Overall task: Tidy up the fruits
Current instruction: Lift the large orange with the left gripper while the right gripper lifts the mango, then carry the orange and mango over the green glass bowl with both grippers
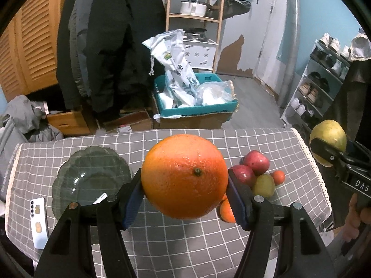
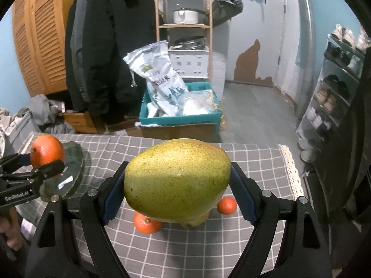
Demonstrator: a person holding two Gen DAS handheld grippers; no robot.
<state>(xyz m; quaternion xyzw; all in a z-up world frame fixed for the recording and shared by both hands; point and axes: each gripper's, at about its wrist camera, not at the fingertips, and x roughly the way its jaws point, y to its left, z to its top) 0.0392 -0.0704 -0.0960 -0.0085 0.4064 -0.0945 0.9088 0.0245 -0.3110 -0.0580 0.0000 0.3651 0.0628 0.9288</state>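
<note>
My left gripper [image 1: 184, 191] is shut on a large orange [image 1: 184, 176] and holds it above the grey checked tablecloth [image 1: 185, 243]. A dark green scalloped glass plate [image 1: 90, 178] lies to its left. My right gripper [image 2: 178, 192] is shut on a big yellow-green pear [image 2: 177, 183], held above the cloth; it also shows in the left wrist view [image 1: 328, 142]. The orange also shows in the right wrist view [image 2: 47, 153], over the plate [image 2: 74, 162]. On the cloth lie two red apples [image 1: 256, 161], a small pear [image 1: 263, 185] and small oranges [image 1: 278, 177].
A white phone [image 1: 39, 222] lies on the cloth's left edge near the plate. Beyond the table stand a teal box with bags [image 1: 197, 97], hanging coats [image 1: 106, 41], a wooden shelf [image 1: 194, 18] and a shoe rack [image 1: 324, 78].
</note>
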